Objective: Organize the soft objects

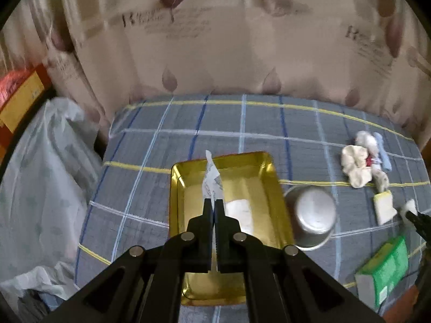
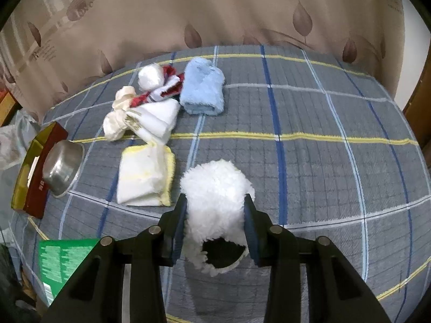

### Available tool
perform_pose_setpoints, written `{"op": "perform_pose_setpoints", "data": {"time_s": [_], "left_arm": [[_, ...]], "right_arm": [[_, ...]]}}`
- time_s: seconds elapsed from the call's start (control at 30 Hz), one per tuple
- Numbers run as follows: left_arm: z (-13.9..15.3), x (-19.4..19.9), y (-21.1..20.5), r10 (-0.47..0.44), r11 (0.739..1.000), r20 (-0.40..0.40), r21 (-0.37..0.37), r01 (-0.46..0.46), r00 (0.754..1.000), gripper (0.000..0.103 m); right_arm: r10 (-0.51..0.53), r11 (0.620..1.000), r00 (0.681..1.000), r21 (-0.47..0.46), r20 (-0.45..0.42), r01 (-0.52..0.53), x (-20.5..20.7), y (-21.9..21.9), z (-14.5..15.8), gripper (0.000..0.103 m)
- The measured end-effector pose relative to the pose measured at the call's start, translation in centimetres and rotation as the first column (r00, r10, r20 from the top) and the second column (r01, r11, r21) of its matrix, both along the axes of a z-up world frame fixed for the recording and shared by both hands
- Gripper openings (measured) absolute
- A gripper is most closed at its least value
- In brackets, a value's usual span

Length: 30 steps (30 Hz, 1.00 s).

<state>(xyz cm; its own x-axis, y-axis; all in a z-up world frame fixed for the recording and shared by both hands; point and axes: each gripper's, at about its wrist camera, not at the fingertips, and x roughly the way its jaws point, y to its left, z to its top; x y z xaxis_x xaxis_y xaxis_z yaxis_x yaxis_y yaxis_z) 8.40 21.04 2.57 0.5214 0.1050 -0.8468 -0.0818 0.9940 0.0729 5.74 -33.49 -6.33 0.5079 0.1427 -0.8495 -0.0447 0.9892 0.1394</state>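
Nearest the lens: left gripper (image 1: 214, 204) pressed together on a thin white printed packet (image 1: 212, 177), held upright above the gold tray (image 1: 177, 204). Print on the packet too blurred to read. Inside the tray, a pale flat piece (image 1: 239, 211), half hidden behind the fingers. Just right of the tray, an upturned steel bowl (image 1: 313, 218). Right gripper (image 2: 215, 207) clamped on a white fluffy item (image 2: 215, 188), pads sunk into its pile, dark opening toward the camera, low over the plaid cloth (image 2: 323, 161). Beyond it, a yellow-edged folded cloth (image 2: 145, 177), a white folded cloth (image 2: 159, 118) with gold lettering too small to read, a cream scrunchie (image 2: 118, 113), a red-and-white piece (image 2: 167, 88) mostly buried, a white ball (image 2: 150, 76) and a light blue plush cloth (image 2: 203, 90). Green tissue pack (image 2: 64, 258) cut off by the gripper arm, its print illegible. On the curtain (image 2: 242, 8), script starting with a large "R", rest unreadable.
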Motion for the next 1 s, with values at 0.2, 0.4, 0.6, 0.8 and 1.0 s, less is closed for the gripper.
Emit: {"op": "perform_pose_setpoints", "data": {"time_s": [0.2,0.4,0.6,0.8,1.0], "left_arm": [[-2.8,2.1,2.1,0.059,0.998,-0.007,0.038,-0.059,0.998,0.001],[-5.0,3.9,2.1,0.063,0.991,-0.017,0.123,-0.061,0.998,0.001],[-7.5,5.1,2.1,0.074,0.992,-0.043,0.108,-0.069,0.996,0.001],[-7.9,5.7,2.6,0.095,0.993,-0.053,0.068,-0.092,0.994,0.009],[-7.9,5.5,3.3,0.102,0.994,-0.054,-0.027,-0.103,0.993,0.035]], "right_arm": [[0.011,1.000,0.999,-0.003,0.031,-0.011,-0.2,1.2,2.1,0.036],[0.048,0.999,0.996,-0.009,0.070,-0.047,-0.7,3.3,4.7,0.036],[0.096,0.995,0.990,0.024,0.106,-0.099,-1.2,5.8,6.9,0.036],[0.146,0.989,0.983,0.009,0.115,-0.148,-1.6,8.1,7.9,0.036],[0.179,0.984,0.978,0.004,0.104,-0.180,-1.5,10.3,7.4,0.036]]}}
